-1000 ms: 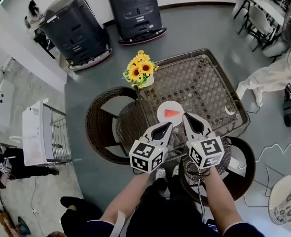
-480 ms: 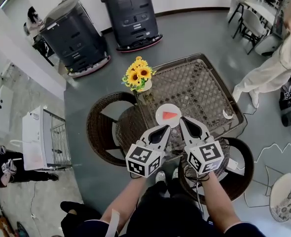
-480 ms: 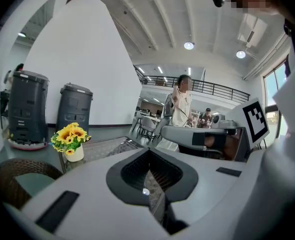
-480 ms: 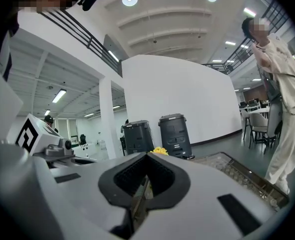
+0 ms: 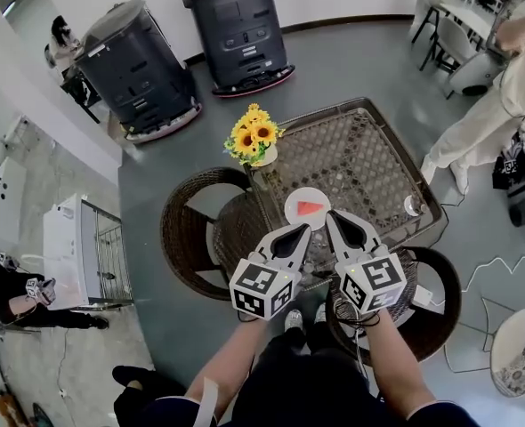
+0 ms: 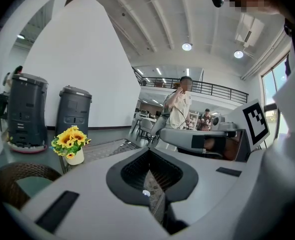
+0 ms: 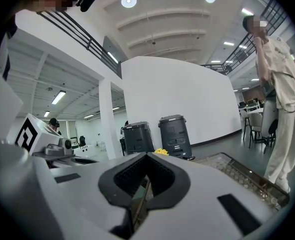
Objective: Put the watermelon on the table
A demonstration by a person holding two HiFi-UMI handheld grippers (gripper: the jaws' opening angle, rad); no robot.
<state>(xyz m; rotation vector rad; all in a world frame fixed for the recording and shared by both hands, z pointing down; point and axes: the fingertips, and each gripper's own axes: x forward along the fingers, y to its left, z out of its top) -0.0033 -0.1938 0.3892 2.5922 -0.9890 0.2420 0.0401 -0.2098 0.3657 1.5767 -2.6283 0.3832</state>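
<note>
Both the left gripper (image 5: 303, 229) and the right gripper (image 5: 333, 214) hover closed and empty near the red watermelon wedge (image 5: 310, 207), seemingly already delivered onto the square wicker table (image 5: 369, 154).

Café-style lounge in open hall: wicker table (image 5: 369, 145) centre, sunflowers (image 5: 254, 133) 11 o'clock, service robots (image 5: 138, 56) parked 11–12 o'clock, dining chairs (image 5: 469, 36) 2 o'clock, mezzanine railing (image 6: 217, 88) above.

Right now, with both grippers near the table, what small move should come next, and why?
Probably just draw both grippers back. The watermelon already lies on its plate on the table, and the left gripper and right gripper have shut, empty jaws.
</note>
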